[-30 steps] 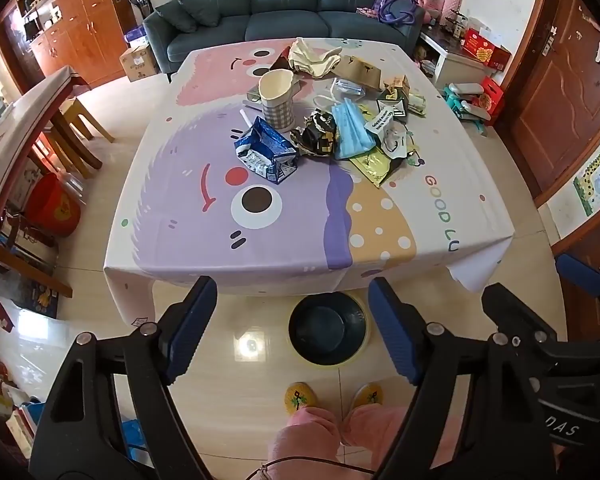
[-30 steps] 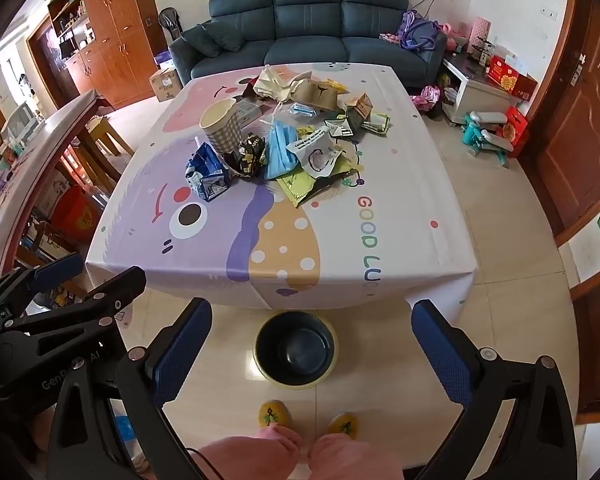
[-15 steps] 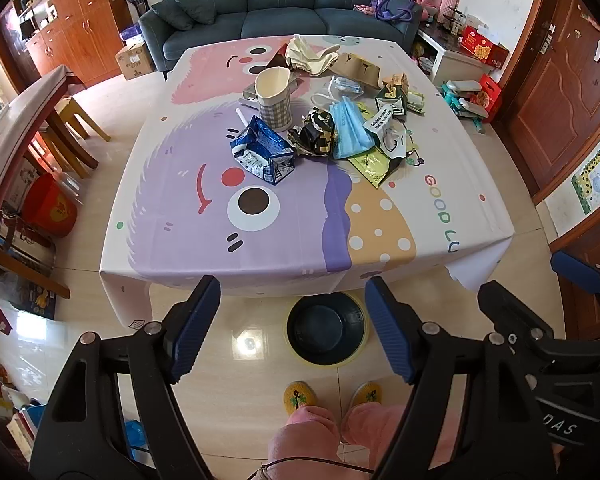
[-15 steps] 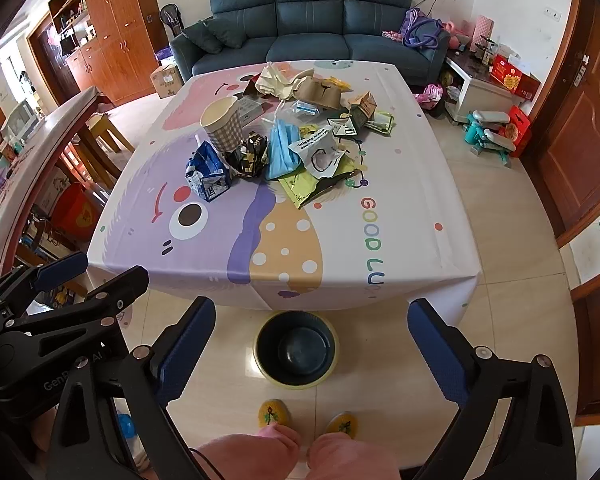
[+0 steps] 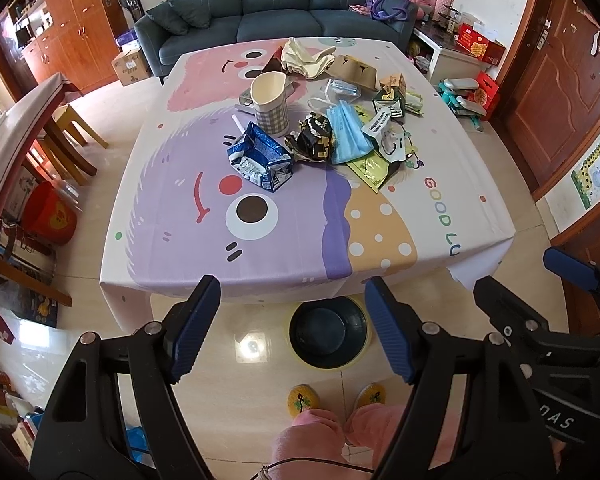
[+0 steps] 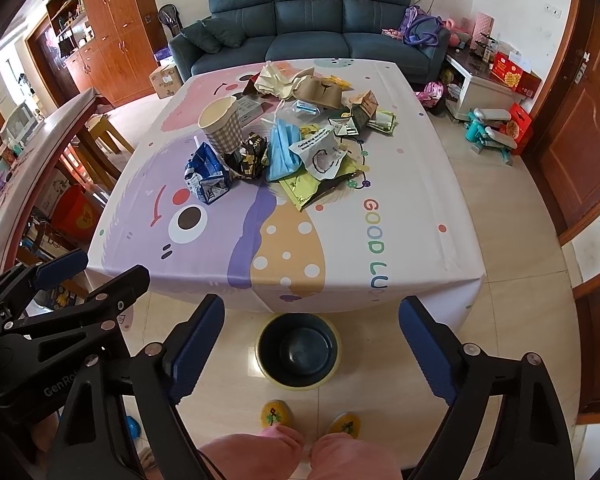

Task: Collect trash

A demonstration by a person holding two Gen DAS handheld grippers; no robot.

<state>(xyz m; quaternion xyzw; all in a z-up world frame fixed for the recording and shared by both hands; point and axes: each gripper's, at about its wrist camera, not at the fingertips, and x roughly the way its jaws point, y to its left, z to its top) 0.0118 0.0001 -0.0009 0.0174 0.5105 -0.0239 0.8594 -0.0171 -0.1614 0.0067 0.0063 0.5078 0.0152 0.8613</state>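
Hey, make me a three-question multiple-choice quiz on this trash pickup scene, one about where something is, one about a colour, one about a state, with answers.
1. Where does the dark bin stand?
A. on the sofa
B. on the floor at the near edge of the table
C. on the table beside the cup

2. What colour is the face mask in the trash pile?
A. light blue
B. red
C. black

3. What state are the left gripper and the right gripper in?
A. both shut on wrappers
B. one shut on the cup
C. both open and holding nothing

Answers:
1 B, the bin sits on the tiles just below the hanging tablecloth, in front of the person's slippers.
2 A, it is pale blue, lying between the crumpled dark wrapper and the white pouch.
3 C, each pair of fingers stands wide apart with only floor between them.
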